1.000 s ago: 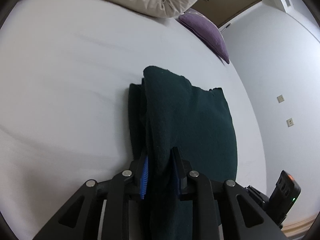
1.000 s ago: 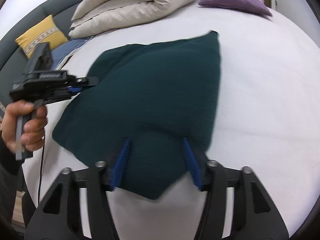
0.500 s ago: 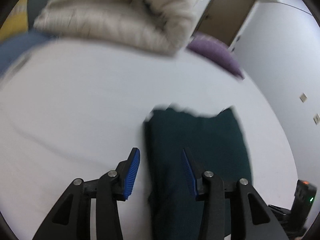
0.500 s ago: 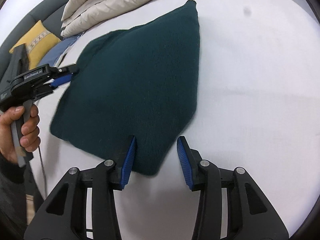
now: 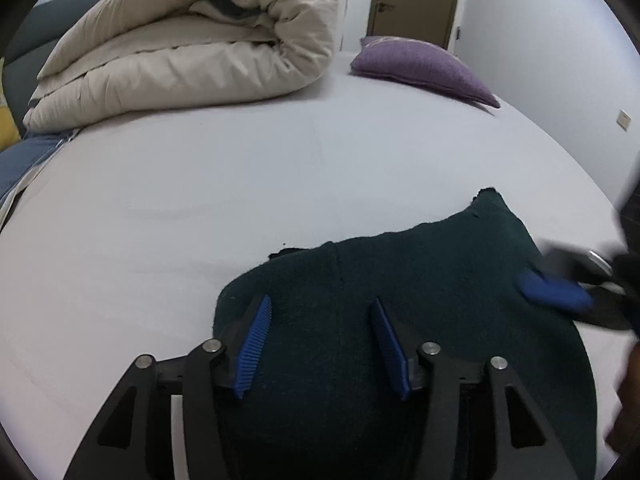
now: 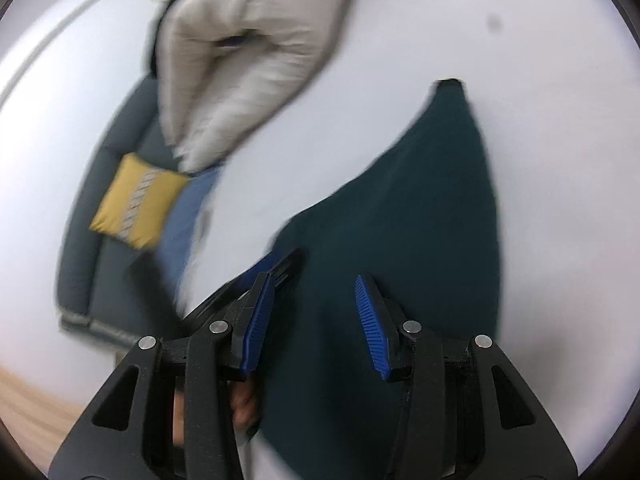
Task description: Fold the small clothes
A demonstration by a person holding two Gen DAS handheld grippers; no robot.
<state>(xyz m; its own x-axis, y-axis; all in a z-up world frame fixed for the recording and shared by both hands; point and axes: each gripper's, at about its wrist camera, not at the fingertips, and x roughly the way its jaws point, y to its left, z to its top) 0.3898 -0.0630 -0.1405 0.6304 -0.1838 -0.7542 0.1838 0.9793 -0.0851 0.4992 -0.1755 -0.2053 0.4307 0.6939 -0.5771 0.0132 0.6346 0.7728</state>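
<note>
A dark green knit garment (image 5: 420, 300) lies folded flat on the white bed sheet (image 5: 240, 184). My left gripper (image 5: 320, 302) hovers over its near left corner. Its jaws are opening, and the cloth shows in the gap without the blue pads pressing on it. My right gripper (image 6: 314, 280) stands over the garment (image 6: 420, 240) near its left edge. Its jaws are closing, and the pads touch nothing. In the left wrist view the right gripper (image 5: 556, 292) is a blur at the garment's right edge. The left gripper's fingers (image 6: 276, 266) show just behind my right gripper's left finger.
A rolled beige duvet (image 5: 192, 52) and a purple cushion (image 5: 420, 68) lie at the far side of the bed, with a brown door (image 5: 416, 0) behind. A yellow cushion (image 6: 136, 204) and blue fabric (image 6: 188, 216) rest against a grey headboard (image 6: 116, 152).
My left gripper let go of the garment's fold, opened and swung round to the near edge. My right gripper moved left over the garment, toward the left gripper, and rolled.
</note>
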